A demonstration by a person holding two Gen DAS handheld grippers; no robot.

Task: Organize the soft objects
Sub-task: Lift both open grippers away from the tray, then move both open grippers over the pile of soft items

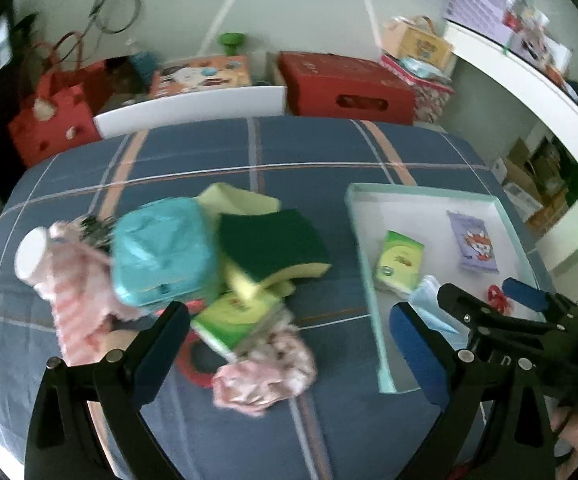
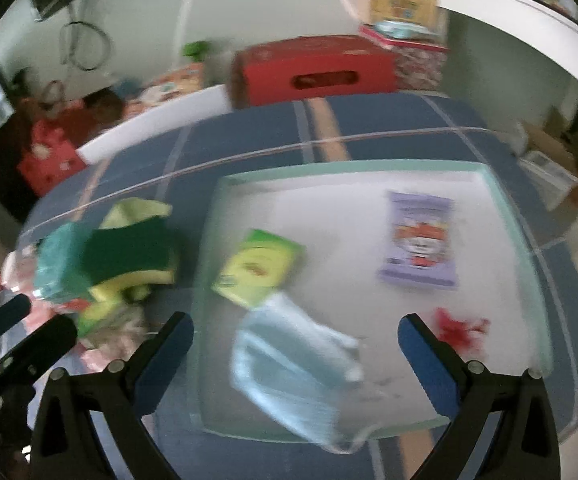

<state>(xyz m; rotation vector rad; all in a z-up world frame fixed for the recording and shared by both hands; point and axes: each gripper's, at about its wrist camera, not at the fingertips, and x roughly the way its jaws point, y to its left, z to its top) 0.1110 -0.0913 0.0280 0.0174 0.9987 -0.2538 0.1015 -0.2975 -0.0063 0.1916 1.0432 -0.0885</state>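
Nearest the left wrist camera, the left claw (image 1: 289,344) stands wide with nothing between its blue-padded fingers, hovering over a heap of soft things on the bed (image 1: 309,148), whose cover is blue plaid with pale and orange stripes.

On the bed's right half lies the shallow tray (image 2: 505,208), pale green at the rim and white inside. The right claw (image 2: 295,344) hangs above its near edge, also wide and holding nothing (this view is motion-blurred).

Left of the tray is the heap: a teal pouch (image 1: 165,252), a green-and-yellow sponge (image 1: 273,248) leaning on it, a pale yellow cloth (image 1: 237,198) behind them, a pink striped cloth (image 1: 77,280) at the left, a crumpled pink floral cloth (image 1: 265,372) at the front, and a green tissue pack (image 1: 237,316) partly under the sponge.

Inside the tray lie a light blue face mask (image 2: 289,364) near the front, a purple packet (image 2: 419,240) toward the back right, a second green tissue pack (image 2: 259,268), and a small red item (image 2: 461,330), too blurred to identify.
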